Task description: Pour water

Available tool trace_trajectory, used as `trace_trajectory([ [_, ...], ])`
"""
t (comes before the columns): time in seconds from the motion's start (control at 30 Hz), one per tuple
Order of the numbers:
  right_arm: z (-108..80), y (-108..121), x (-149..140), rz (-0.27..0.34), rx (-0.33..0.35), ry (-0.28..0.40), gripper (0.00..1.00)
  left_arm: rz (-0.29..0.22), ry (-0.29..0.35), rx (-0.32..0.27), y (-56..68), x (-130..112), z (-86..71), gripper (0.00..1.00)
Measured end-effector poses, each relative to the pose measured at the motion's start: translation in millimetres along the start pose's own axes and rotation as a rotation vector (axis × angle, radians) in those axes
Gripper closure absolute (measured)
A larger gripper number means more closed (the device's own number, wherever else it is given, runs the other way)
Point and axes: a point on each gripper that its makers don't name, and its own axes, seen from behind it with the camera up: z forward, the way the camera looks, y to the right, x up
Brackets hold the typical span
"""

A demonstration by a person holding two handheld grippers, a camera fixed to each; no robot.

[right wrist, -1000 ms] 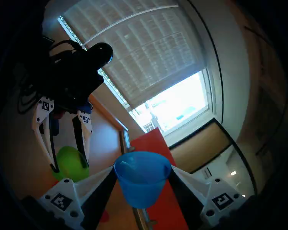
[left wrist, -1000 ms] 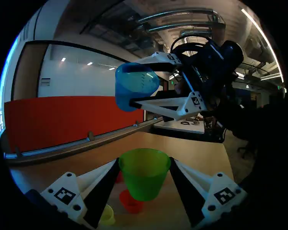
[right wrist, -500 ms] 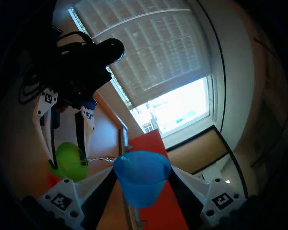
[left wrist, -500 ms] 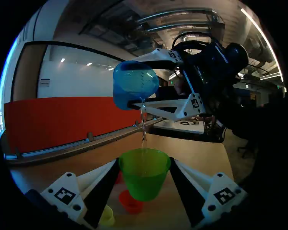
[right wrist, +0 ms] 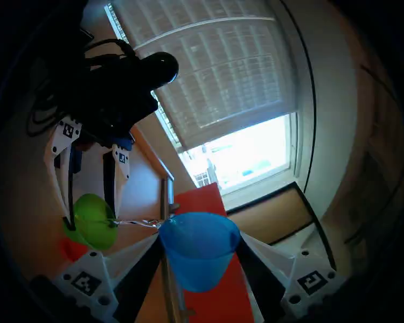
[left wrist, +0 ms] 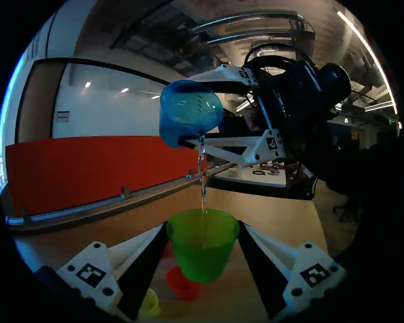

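- The left gripper [left wrist: 202,229] holds a translucent green plastic cup [left wrist: 203,252], tapered and smooth-walled, upright between its fingers; both black finger pads press on the cup's sides, just under the rim
- The white, angular finger bodies each carry a square black-and-white marker
- The right gripper [left wrist: 188,112] holds a translucent blue plastic cup [left wrist: 190,113], of the same tapered shape, above the green one; its fingers are clamped on the cup's opposite walls, and the cup is tipped over with its rim turned down towards the green cup
- A thin, glinting, twisted stream of water [left wrist: 202,172] runs from the blue cup's lower lip straight down into the green cup's mouth
- In the right gripper view the blue cup [right wrist: 199,248] sits pinched between the right gripper's [right wrist: 200,237] fingers, and the stream [right wrist: 140,223] crosses sideways to the green cup [right wrist: 92,220], held by the left gripper [right wrist: 91,215]
- Below the green cup lies a smooth tan wooden table [left wrist: 266,215]; on it stand a small orange plastic cup [left wrist: 181,282] and a small pale yellow one [left wrist: 151,304], near each other
- A matt red wall panel [left wrist: 94,167] runs along the table's far edge; slatted white window blinds [right wrist: 218,70] show behind the blue cup
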Motion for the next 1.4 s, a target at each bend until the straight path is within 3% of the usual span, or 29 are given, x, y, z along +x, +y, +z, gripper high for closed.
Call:
trace_trajectory([
  [1.4, -1.1, 7.5, 7.0, -0.158, -0.046, 0.004, 0.1, 0.02, -0.003, -0.01, 5.7, -0.3, 2.2, 0.11],
])
